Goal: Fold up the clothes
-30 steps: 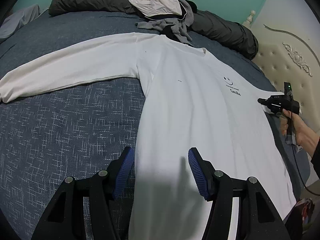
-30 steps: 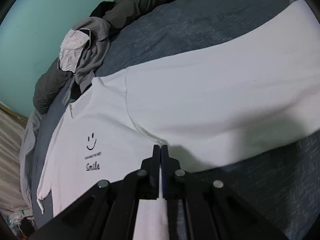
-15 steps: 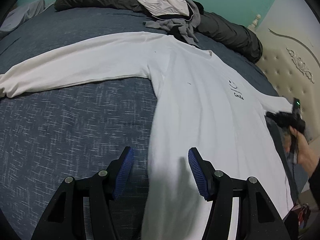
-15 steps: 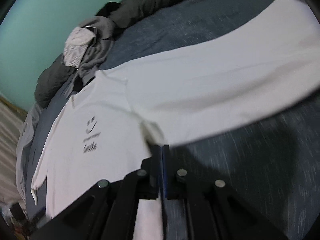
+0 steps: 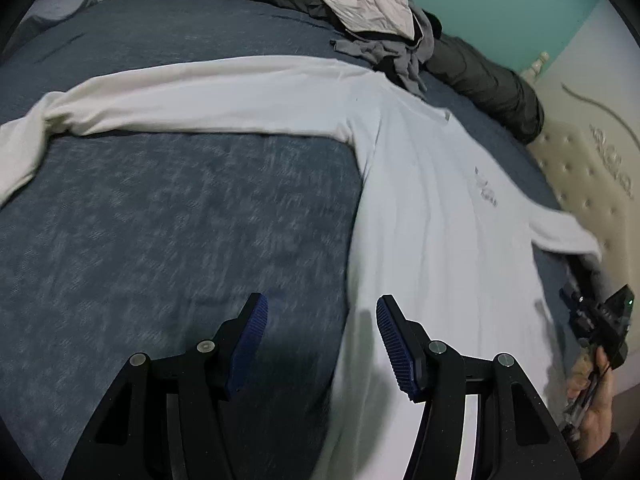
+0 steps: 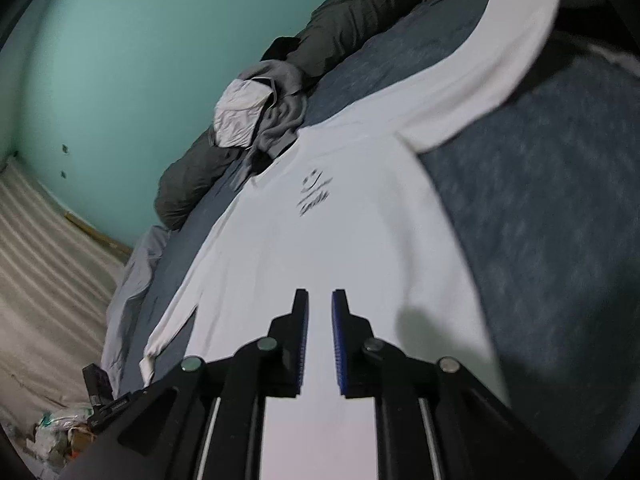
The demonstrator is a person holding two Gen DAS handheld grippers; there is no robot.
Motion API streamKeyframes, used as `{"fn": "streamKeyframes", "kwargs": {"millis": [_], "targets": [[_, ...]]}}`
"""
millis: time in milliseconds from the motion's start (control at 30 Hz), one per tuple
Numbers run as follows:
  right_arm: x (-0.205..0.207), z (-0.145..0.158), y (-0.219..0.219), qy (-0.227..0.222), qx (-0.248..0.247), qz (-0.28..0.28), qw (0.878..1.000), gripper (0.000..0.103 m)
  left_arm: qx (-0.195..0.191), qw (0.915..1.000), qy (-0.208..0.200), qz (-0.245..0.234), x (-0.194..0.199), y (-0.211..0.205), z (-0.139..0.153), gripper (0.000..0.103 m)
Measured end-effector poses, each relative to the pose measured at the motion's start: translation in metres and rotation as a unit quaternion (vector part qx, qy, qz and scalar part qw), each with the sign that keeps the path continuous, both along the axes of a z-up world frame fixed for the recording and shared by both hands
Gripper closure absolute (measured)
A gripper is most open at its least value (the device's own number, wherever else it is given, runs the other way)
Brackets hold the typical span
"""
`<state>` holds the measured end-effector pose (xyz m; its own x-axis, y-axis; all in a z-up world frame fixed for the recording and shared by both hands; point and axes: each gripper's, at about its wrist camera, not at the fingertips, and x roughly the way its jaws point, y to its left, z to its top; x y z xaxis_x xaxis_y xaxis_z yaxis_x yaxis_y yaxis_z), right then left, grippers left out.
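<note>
A white long-sleeve shirt (image 5: 432, 208) with a small smile print (image 6: 314, 192) lies face up on the dark blue bedspread (image 5: 180, 220). Both sleeves are spread out sideways. My left gripper (image 5: 320, 308) is open and hovers over the shirt's left side edge low on the body, with nothing between its blue pads. My right gripper (image 6: 320, 294) is open by a narrow gap above the lower body of the shirt and holds nothing. It also shows in the left wrist view as the right gripper (image 5: 596, 316), held by a hand near the bed's right edge.
A heap of grey clothes with a pale garment (image 5: 372, 8) on top sits at the far side, against a long dark grey bundle (image 5: 488, 80). A cream padded headboard (image 5: 600, 160) stands at the right. Beyond the bed is a teal wall (image 6: 140, 80).
My right gripper, shut at the shirt's armpit a second ago, has opened slightly and pulled back toward the lower body. The left gripper stayed open and shifted left off the shirt's middle.
</note>
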<state>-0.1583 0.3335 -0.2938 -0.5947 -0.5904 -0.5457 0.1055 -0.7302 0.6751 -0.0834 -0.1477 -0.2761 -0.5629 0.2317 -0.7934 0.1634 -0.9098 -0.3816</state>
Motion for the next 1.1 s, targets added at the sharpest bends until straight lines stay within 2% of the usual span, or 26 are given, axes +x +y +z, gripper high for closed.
{"fn": "streamKeyframes", "kwargs": {"millis": [167,267,300,433,567,667,800,1100], "targets": [[0.017,0.0,-0.006,-0.006,-0.011,0.005,1.0,0.087,0.009,0.9992,-0.032,-0.022,0.027,-0.003,-0.002,0.042],[0.023,0.011,-0.006,0.014,-0.013,0.005,1.0,0.086,0.008,0.9982,-0.046,-0.037,0.04,0.001,-0.002,0.044],[0.025,0.013,-0.005,0.019,-0.017,0.005,1.0,0.086,0.011,0.9979,-0.049,-0.04,0.044,0.001,-0.001,0.048],[0.035,0.016,-0.001,0.033,-0.023,0.001,0.999,0.084,0.01,0.9964,-0.067,-0.051,0.058,0.005,-0.004,0.08],[0.041,0.014,0.004,0.034,-0.025,-0.007,0.999,0.084,0.006,0.9943,-0.078,-0.071,0.069,0.016,-0.006,0.082],[0.046,0.012,0.009,0.032,-0.027,-0.014,0.999,0.084,-0.011,0.9926,-0.084,-0.087,0.076,0.027,-0.009,0.101],[0.051,0.008,0.016,0.028,-0.028,-0.023,0.999,0.084,-0.017,0.9931,-0.071,-0.092,0.086,0.035,-0.002,0.102],[0.052,0.01,0.016,0.034,-0.035,-0.023,0.999,0.083,-0.003,0.9961,-0.067,-0.057,0.106,0.009,0.011,0.102]]}}
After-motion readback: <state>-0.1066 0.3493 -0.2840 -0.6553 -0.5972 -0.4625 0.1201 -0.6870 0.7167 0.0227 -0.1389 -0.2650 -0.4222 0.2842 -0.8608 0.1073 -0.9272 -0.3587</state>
